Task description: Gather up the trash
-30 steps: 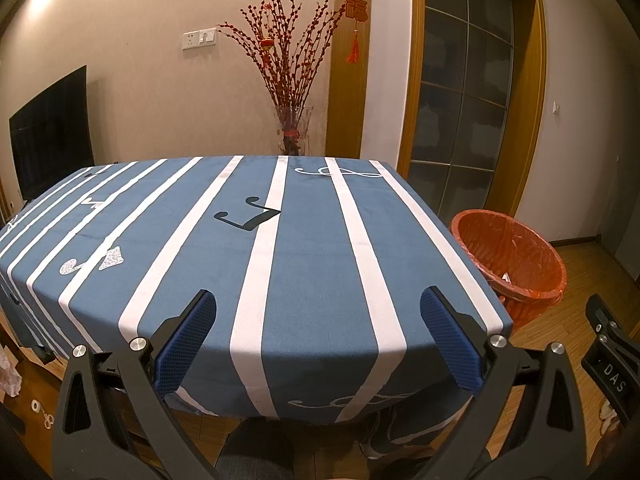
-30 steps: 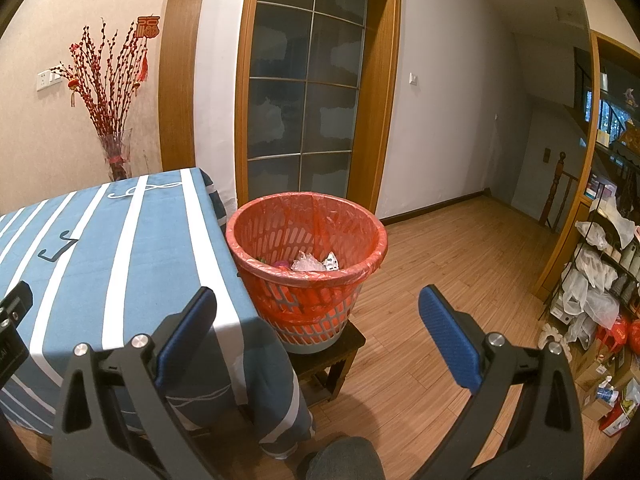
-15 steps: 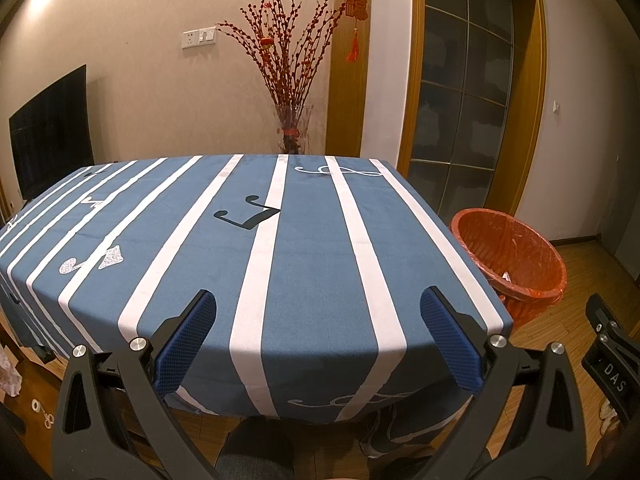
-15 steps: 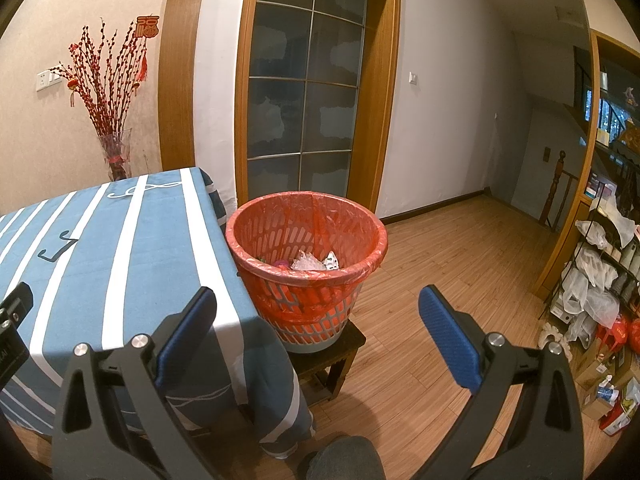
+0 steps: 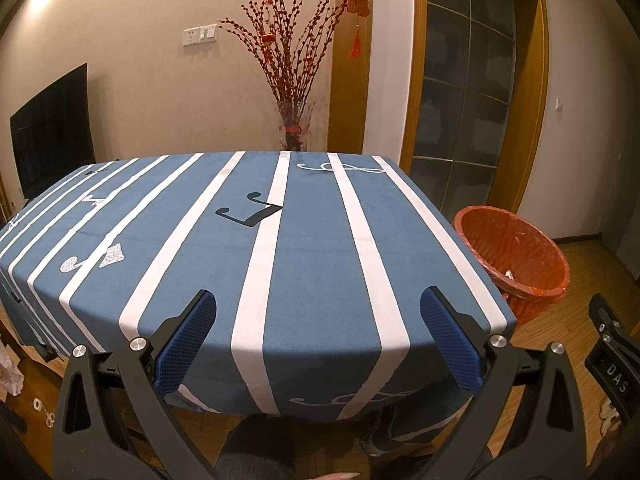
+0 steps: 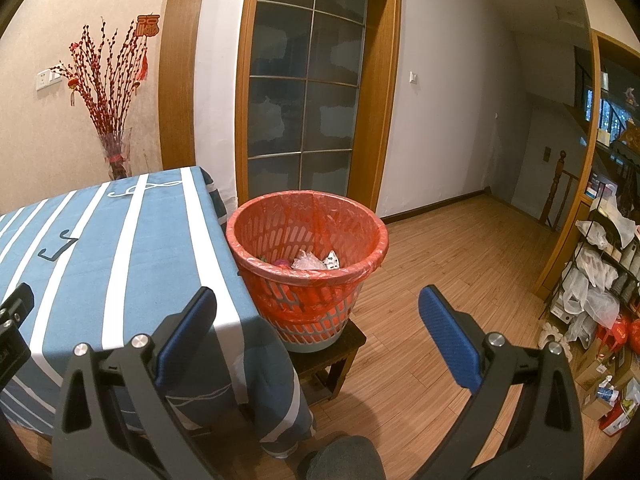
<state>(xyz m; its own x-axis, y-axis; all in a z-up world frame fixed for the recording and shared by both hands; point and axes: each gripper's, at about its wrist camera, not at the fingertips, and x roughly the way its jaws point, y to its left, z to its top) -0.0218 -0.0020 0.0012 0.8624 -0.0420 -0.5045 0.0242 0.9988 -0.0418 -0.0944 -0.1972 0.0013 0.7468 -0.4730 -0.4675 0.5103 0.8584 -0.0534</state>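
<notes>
An orange-lined waste basket (image 6: 308, 280) stands on a small dark stool beside the table's right edge; crumpled white and pink trash (image 6: 310, 262) lies inside it. The basket also shows in the left wrist view (image 5: 516, 264). The table carries a blue cloth with white stripes (image 5: 260, 248); no loose trash shows on it. My left gripper (image 5: 318, 340) is open and empty over the table's near edge. My right gripper (image 6: 318, 338) is open and empty, in front of the basket and above the floor.
A glass vase of red branches (image 5: 294, 128) stands behind the table. A glazed door (image 6: 304, 92) is behind the basket. A shelf rack with bags and boxes (image 6: 600, 300) lines the right wall. A television (image 5: 52, 128) hangs at left. Wooden floor (image 6: 460, 248) lies right of the basket.
</notes>
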